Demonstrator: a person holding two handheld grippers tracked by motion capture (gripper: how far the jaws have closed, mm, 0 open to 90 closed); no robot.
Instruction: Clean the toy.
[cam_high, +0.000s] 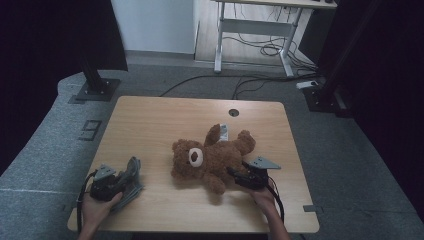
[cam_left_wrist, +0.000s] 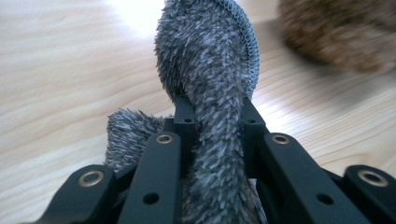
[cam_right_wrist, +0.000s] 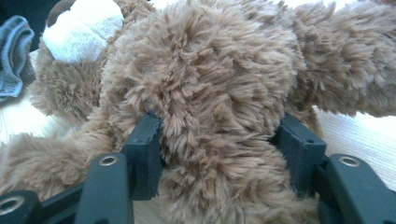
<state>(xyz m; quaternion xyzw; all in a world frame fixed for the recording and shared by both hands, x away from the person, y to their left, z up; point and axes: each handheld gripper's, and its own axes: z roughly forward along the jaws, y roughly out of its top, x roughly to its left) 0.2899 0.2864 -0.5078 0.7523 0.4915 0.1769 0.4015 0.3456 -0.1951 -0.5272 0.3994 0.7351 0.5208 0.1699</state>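
The left gripper (cam_left_wrist: 212, 119) is clamped on a fold of grey fuzzy cloth (cam_left_wrist: 210, 70); in the left gripper view the fabric is pinched between the two black jaws and rises above them, with a ribbed hem curving along its upper edge. More of the cloth bunches low behind the left jaw. In the high view this gripper (cam_high: 116, 181) sits at the near left of the wooden table (cam_high: 150, 120), held by the person's left hand (cam_high: 95, 207), and the grey cloth (cam_high: 131, 175) lies crumpled just beyond and beside it.

The right gripper (cam_right_wrist: 219, 140) grips the body of a brown teddy bear (cam_right_wrist: 205, 70), its jaws set wide on either side of the plush and pressing into the fur. In the high view the right gripper (cam_high: 239, 175) reaches in from the bear's right, held by the right hand (cam_high: 262, 197). The teddy bear (cam_high: 210, 157) lies on its back near the table's middle, head with its pale muzzle toward the left, limbs spread. A white tag (cam_high: 224, 131) shows at its far side. The cloth and the bear lie apart.
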